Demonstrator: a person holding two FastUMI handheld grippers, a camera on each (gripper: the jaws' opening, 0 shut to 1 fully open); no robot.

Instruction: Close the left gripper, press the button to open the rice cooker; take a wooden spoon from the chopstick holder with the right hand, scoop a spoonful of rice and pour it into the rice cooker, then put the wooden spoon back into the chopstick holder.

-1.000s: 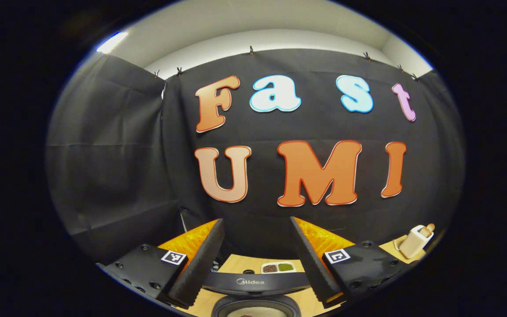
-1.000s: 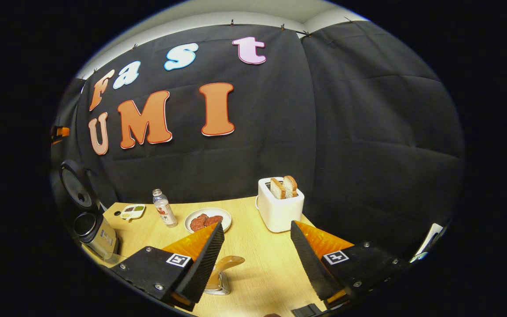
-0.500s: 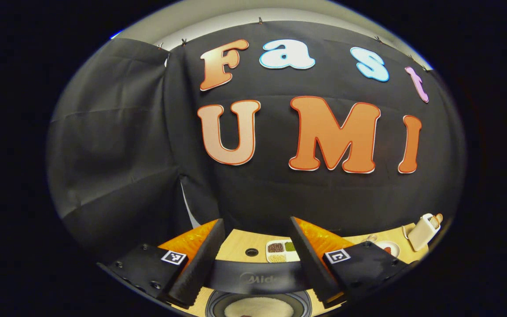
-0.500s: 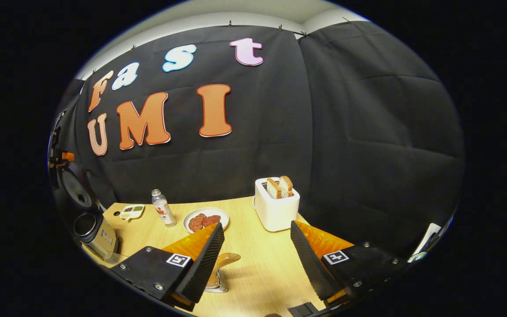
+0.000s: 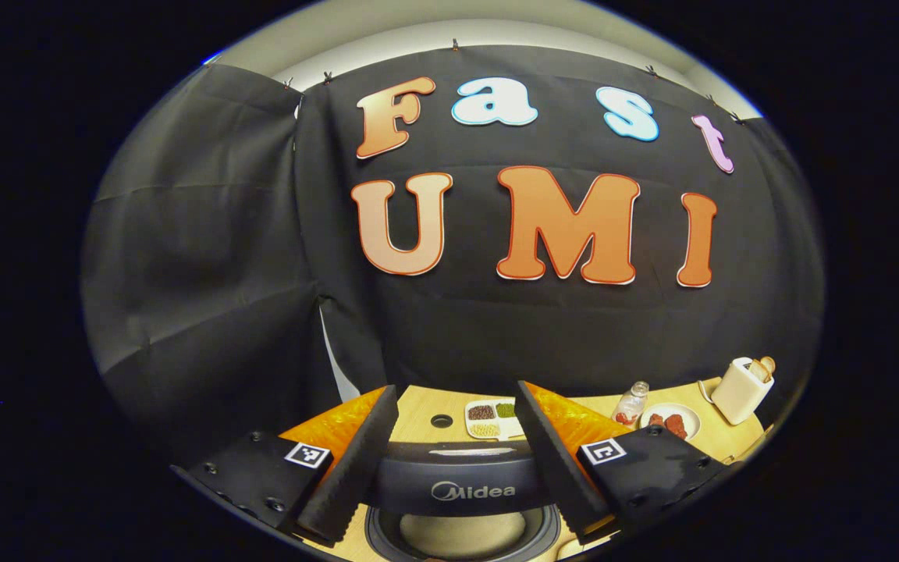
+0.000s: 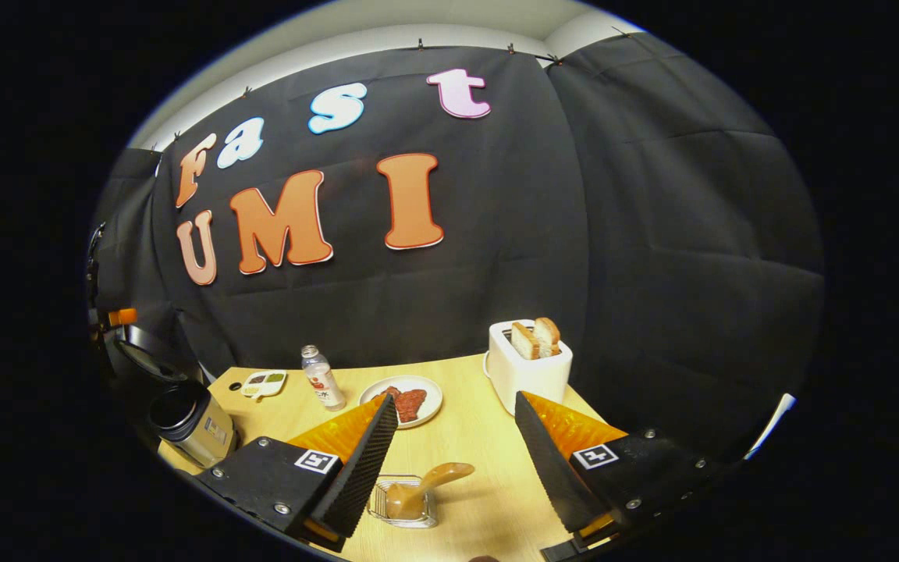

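Both claws gape over the wooden table (image 6: 465,437) (black cloth behind); right gripper (image 6: 455,460) above the wooden spoon (image 6: 428,485), left gripper (image 5: 456,459) above the rice cooker (image 5: 461,507).

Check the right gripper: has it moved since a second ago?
Yes. The right gripper has shifted toward the holder: holder and spoon, earlier half hidden behind its left finger, now sit between the fingers, and the toaster sits further right.

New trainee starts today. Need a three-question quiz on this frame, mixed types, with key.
1. True or false: the rice cooker lid stands open.
2. The right hand-held gripper is: A) shut on the wooden spoon B) open, holding nothing C) shut on the bottle.
3. What sticks out of the toaster?

Key: 1 true; 2 B; 3 two bread slices.
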